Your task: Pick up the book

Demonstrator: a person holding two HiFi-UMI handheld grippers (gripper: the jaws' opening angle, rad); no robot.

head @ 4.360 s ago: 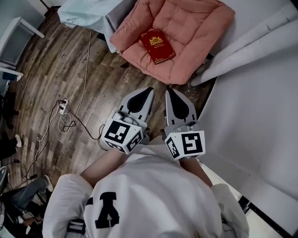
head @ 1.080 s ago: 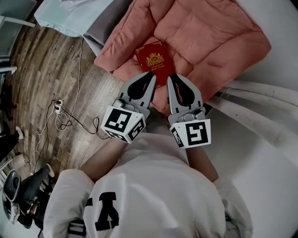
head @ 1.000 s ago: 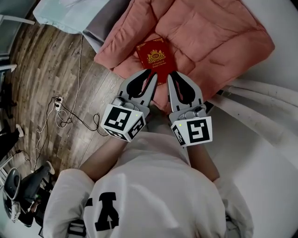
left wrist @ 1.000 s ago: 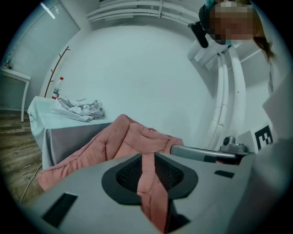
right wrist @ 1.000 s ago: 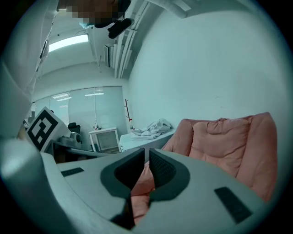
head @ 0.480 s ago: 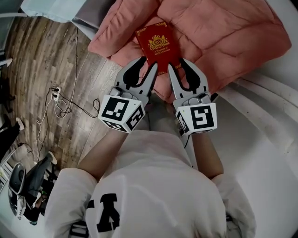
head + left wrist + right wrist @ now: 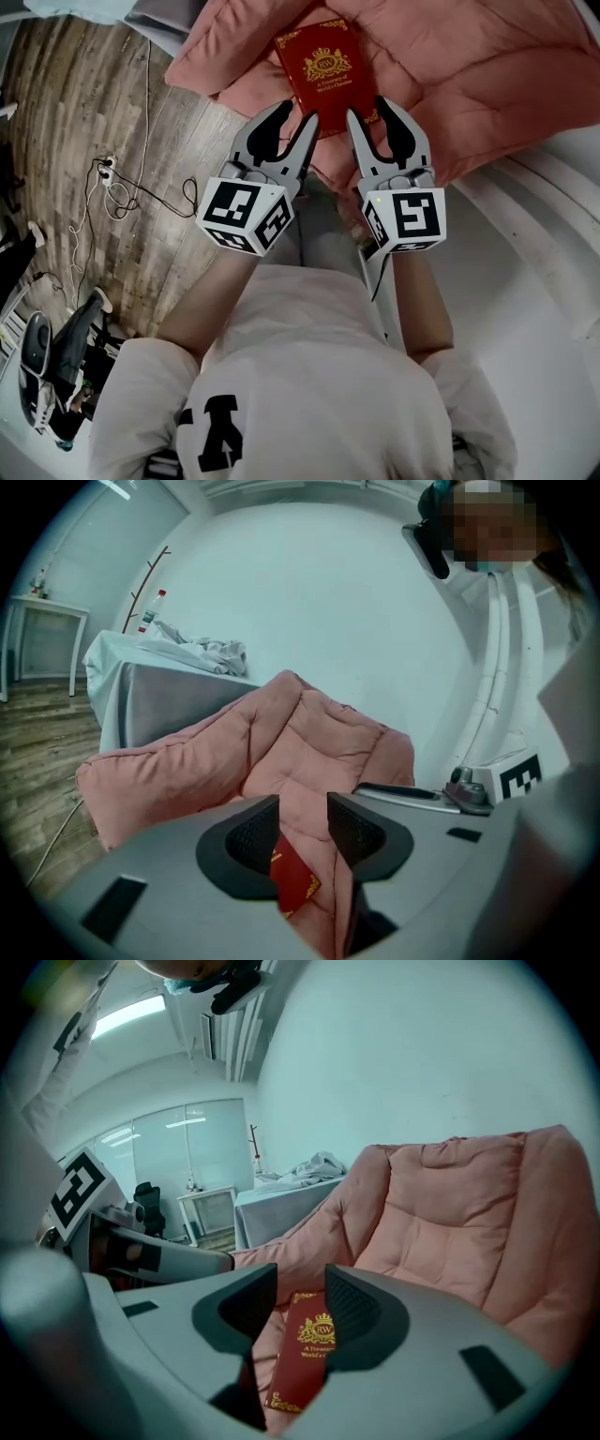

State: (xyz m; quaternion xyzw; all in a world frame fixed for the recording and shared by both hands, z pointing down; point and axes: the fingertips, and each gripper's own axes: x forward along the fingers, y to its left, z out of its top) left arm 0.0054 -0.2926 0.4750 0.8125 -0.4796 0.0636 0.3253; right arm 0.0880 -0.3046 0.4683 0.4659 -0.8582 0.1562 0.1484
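A red book (image 7: 326,73) with a gold crest lies flat on a pink cushion (image 7: 469,75), near its front edge. Both grippers hover side by side just short of the book's near end. My left gripper (image 7: 298,114) is by the book's near left corner and my right gripper (image 7: 370,110) by its near right corner. Both sets of jaws are opening, with nothing between the pads. In the left gripper view the book (image 7: 295,883) shows low through the gap of the left gripper (image 7: 303,803). The right gripper view has the book (image 7: 309,1354) past the right gripper (image 7: 300,1279).
Wooden floor with cables and a power strip (image 7: 108,173) lies to the left. A white curved structure (image 7: 534,244) borders the cushion on the right. A table draped in a pale cloth (image 7: 159,686) stands behind the cushion's left side.
Both grippers have sunk toward the book and come nearer to its near edge. Their jaws, shut a second ago, now stand apart.
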